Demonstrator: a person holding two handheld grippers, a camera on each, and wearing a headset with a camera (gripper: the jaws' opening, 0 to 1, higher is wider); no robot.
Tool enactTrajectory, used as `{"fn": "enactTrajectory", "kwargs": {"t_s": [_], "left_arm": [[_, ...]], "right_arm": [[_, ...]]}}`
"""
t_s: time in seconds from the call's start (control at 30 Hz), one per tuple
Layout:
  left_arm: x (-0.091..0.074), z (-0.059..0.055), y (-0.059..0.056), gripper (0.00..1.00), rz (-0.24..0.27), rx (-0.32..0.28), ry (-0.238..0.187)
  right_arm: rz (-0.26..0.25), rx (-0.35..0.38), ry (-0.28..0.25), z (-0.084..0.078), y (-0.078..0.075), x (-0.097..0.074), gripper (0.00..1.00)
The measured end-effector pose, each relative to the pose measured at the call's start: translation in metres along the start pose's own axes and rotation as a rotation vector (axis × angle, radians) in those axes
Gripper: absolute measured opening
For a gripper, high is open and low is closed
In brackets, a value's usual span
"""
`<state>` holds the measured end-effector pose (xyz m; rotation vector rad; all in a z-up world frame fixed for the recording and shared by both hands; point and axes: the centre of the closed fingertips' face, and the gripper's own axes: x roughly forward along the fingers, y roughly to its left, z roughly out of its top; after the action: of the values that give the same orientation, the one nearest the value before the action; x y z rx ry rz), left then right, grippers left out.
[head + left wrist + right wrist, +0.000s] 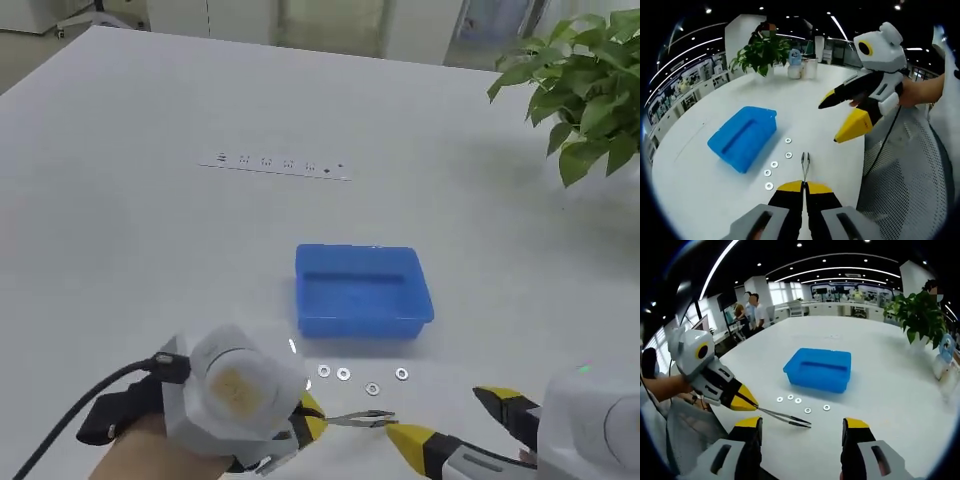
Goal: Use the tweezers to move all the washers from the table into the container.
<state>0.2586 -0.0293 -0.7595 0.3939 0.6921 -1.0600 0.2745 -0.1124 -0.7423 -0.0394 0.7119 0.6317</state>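
Note:
A blue container (365, 290) sits on the white table, with nothing visible in it. Several small metal washers (343, 374) lie in a loose row just in front of it, also seen as washers (774, 164) and washers (798, 400). My left gripper (312, 415) is shut on the handle end of metal tweezers (362, 420), whose tips point right, a little short of the washers. In the left gripper view the tweezers (804, 166) stick straight out of the shut left gripper (804, 186). My right gripper (452, 417) stands open beside the tweezer tips, holding nothing; the right gripper (802, 424) faces the container (818, 368).
A potted plant (585, 90) stands at the far right of the table. A flat socket strip (275, 165) lies beyond the container. The near table edge is close to both grippers, with a mesh chair (905, 180) behind it. People stand far off (755, 307).

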Motion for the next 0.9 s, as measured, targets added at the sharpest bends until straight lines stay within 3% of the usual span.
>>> {"fn": "enactTrajectory", "kwargs": {"t_s": [0.1, 0.27, 0.53, 0.7, 0.9], "left_arm": [[-0.006, 0.005, 0.003, 0.0, 0.005, -0.024, -0.016], [-0.018, 0.012, 0.012, 0.0, 0.043, -0.01, -0.035], [-0.034, 0.026, 0.028, 0.0, 0.073, -0.038, -0.096], [-0.036, 0.034, 0.038, 0.0, 0.077, -0.027, -0.103], [-0.036, 0.036, 0.042, 0.0, 0.088, 0.0, -0.081]], "right_arm": [[0.013, -0.004, 0.0, 0.0, 0.006, 0.003, 0.63], [0.029, 0.001, -0.009, 0.004, 0.011, 0.005, 0.64], [0.02, 0.025, -0.031, 0.009, 0.007, 0.003, 0.64], [0.016, 0.048, -0.034, 0.006, 0.005, 0.002, 0.65], [0.019, 0.055, -0.027, 0.002, 0.006, 0.003, 0.64]]}}
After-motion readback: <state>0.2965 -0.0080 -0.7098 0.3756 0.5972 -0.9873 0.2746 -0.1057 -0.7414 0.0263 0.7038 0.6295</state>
